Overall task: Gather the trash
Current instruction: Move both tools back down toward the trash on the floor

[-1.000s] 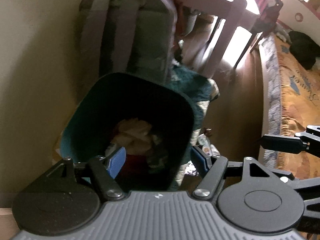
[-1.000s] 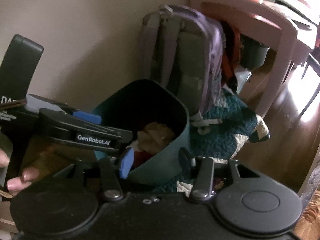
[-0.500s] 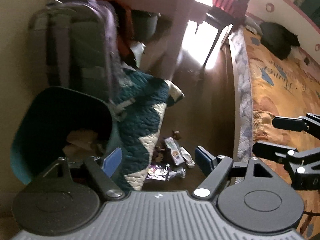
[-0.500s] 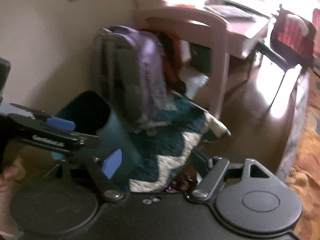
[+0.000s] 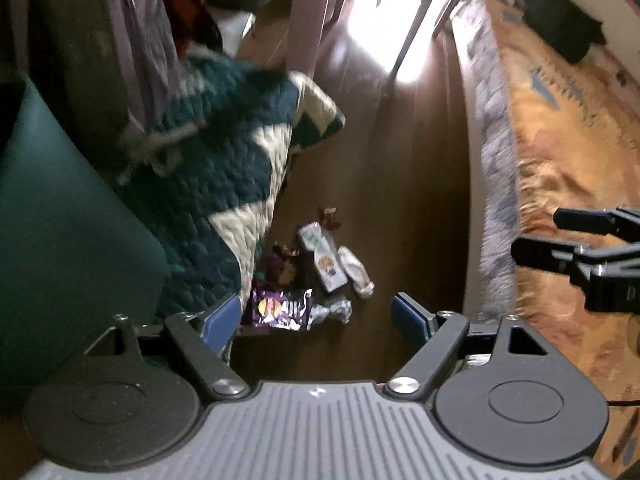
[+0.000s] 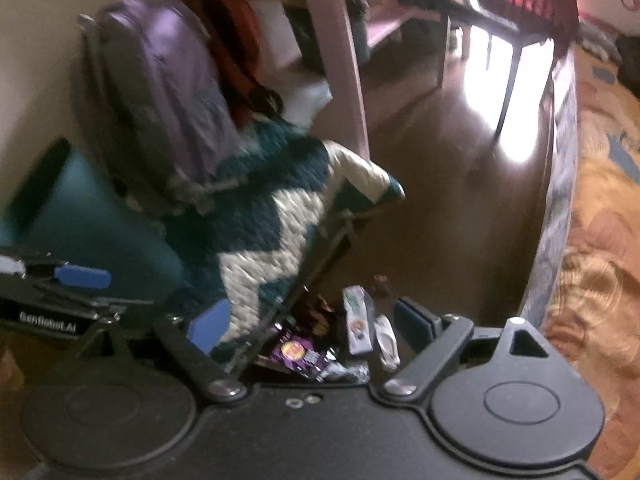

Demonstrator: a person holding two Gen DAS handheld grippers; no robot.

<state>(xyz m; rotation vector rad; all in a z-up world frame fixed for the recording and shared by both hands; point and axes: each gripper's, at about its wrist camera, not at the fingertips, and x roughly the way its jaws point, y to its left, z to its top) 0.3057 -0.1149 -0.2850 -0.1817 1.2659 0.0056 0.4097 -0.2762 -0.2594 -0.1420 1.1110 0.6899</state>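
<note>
Trash lies on the wooden floor: a purple snack wrapper point(image 5: 280, 309), a small white carton point(image 5: 325, 261), a crumpled white piece point(image 5: 355, 271) and dark scraps point(image 5: 282, 262). The same wrapper point(image 6: 298, 354) and carton point(image 6: 357, 320) show in the right wrist view. The teal trash bin point(image 5: 68, 232) stands at the left, also in the right wrist view point(image 6: 108, 236). My left gripper point(image 5: 318, 322) is open and empty above the trash. My right gripper point(image 6: 312, 322) is open and empty; it shows at the right edge of the left wrist view point(image 5: 568, 240).
A teal and white quilted cloth point(image 5: 228, 168) drapes beside the bin, against a grey-purple backpack point(image 6: 160, 96). A pink table leg point(image 6: 348, 60) and a chair point(image 6: 516, 20) stand behind. A patterned orange rug point(image 5: 560, 140) covers the floor at the right.
Both grippers have swung right, away from the bin's opening, toward the trash on the floor. The bin's inside has left view. Both stay open and empty.
</note>
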